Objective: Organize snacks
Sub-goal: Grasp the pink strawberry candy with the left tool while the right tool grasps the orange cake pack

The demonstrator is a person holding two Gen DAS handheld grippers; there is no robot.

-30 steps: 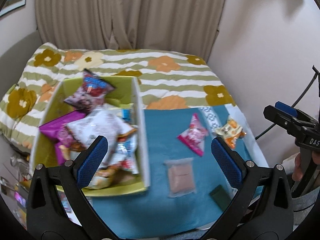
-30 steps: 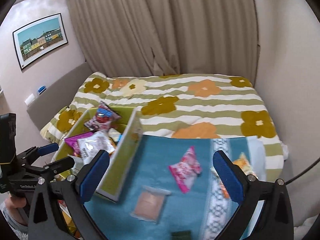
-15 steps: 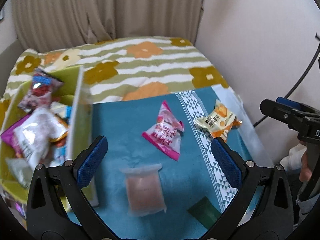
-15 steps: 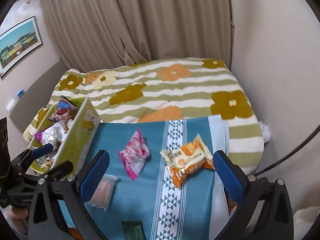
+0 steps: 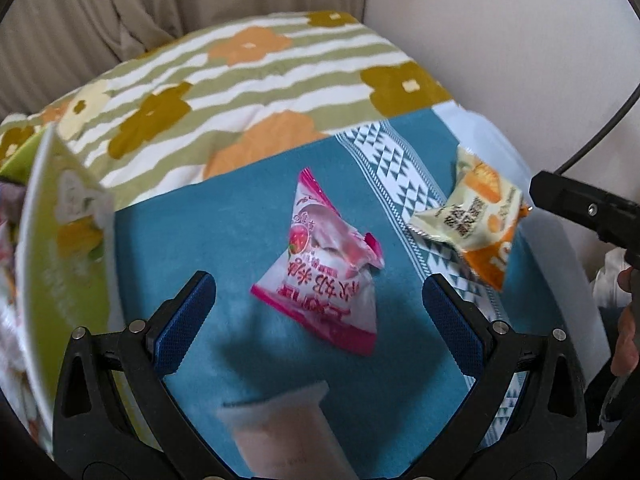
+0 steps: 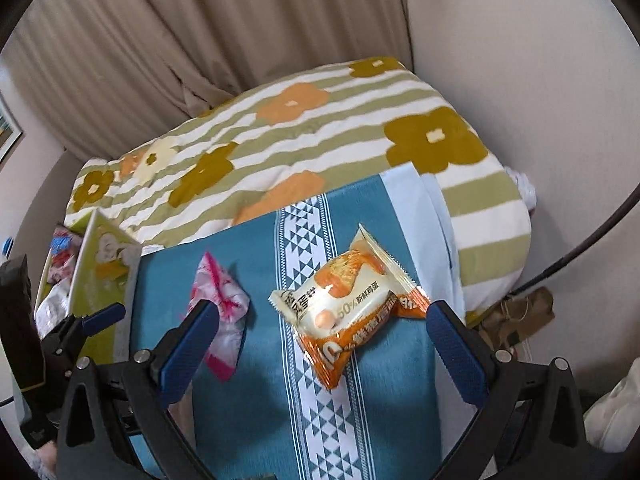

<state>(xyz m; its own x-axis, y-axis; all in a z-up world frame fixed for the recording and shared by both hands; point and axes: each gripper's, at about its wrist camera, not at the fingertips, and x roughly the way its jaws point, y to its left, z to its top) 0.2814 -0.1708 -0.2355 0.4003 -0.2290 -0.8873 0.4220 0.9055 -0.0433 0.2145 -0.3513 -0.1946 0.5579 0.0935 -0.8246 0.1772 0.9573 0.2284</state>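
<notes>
At the cloth's [image 5: 224, 216] left edge stands my box [image 5: 68, 248], partly filled. My left gripper [image 5: 320, 312] is spread wide, empty, above the pink pack [image 5: 328, 276], a puffy triangle pointing away from me. My right gripper [image 6: 320, 332], also spread and empty, frames the orange pack [image 6: 352, 312] near the right edge, long axis slanting away rightward.

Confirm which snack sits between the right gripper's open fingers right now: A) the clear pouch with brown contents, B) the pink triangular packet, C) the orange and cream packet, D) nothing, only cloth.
C: in the right wrist view the orange and cream packet lies on the teal cloth, framed by the open right gripper.
</notes>
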